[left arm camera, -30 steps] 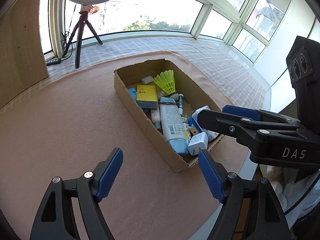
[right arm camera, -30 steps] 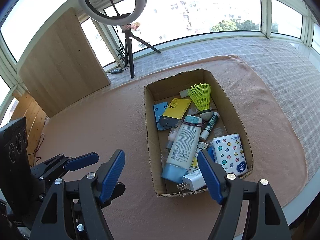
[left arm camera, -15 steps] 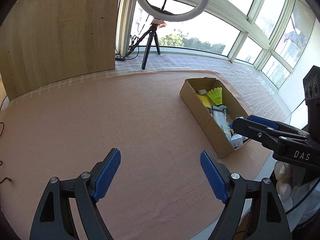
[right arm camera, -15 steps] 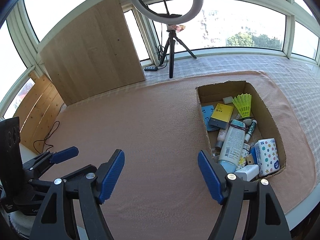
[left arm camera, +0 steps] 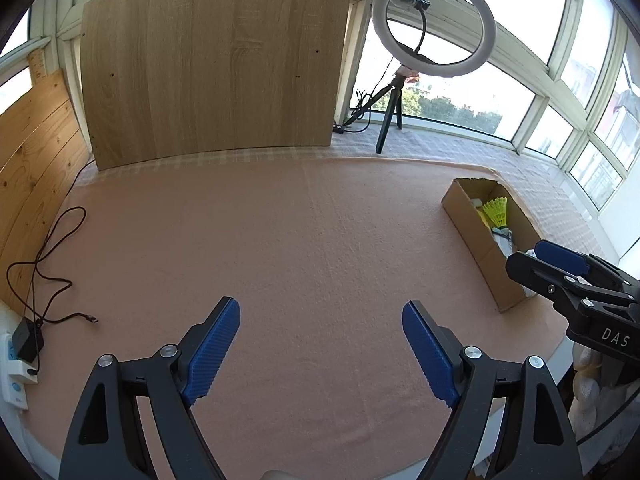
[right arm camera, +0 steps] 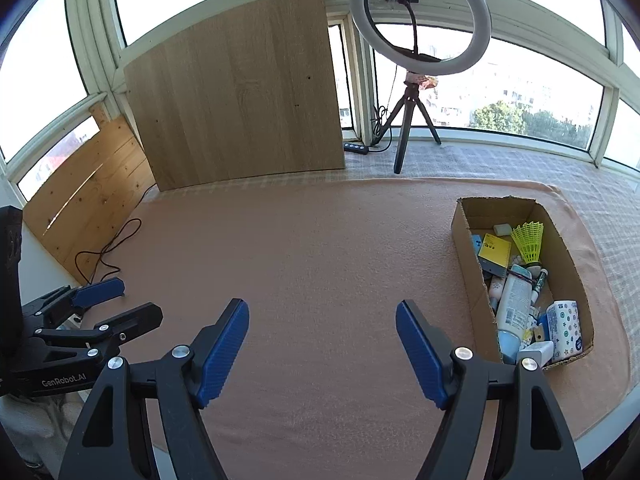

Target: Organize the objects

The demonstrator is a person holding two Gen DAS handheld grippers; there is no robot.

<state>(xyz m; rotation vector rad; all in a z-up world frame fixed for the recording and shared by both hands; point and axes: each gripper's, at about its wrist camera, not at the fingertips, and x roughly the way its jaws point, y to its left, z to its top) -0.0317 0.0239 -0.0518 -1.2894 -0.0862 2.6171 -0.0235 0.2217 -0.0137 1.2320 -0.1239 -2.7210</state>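
Note:
A cardboard box (right arm camera: 468,256) stands on the pink cloth at the right. It holds a yellow shuttlecock (right arm camera: 529,242), a yellow packet (right arm camera: 495,247), a white lotion bottle (right arm camera: 514,300), a dotted tissue pack (right arm camera: 565,330), a white charger (right arm camera: 536,351) and other small items. The box also shows in the left wrist view (left arm camera: 476,236). My left gripper (left arm camera: 320,344) is open and empty above the bare cloth. My right gripper (right arm camera: 322,342) is open and empty, left of the box. Each gripper shows in the other's view: the right gripper (left arm camera: 560,268) and the left gripper (right arm camera: 100,300).
A ring light on a tripod (right arm camera: 416,80) stands at the back by the windows. A wooden board (right arm camera: 240,96) leans at the back left. A black cable (left arm camera: 44,264) runs to a wall plug (left arm camera: 22,344) at the left edge. The table edge runs along the front.
Both grippers have pulled back and swung left, away from the box. The box now sits far to the right in both views. Both stay open and empty.

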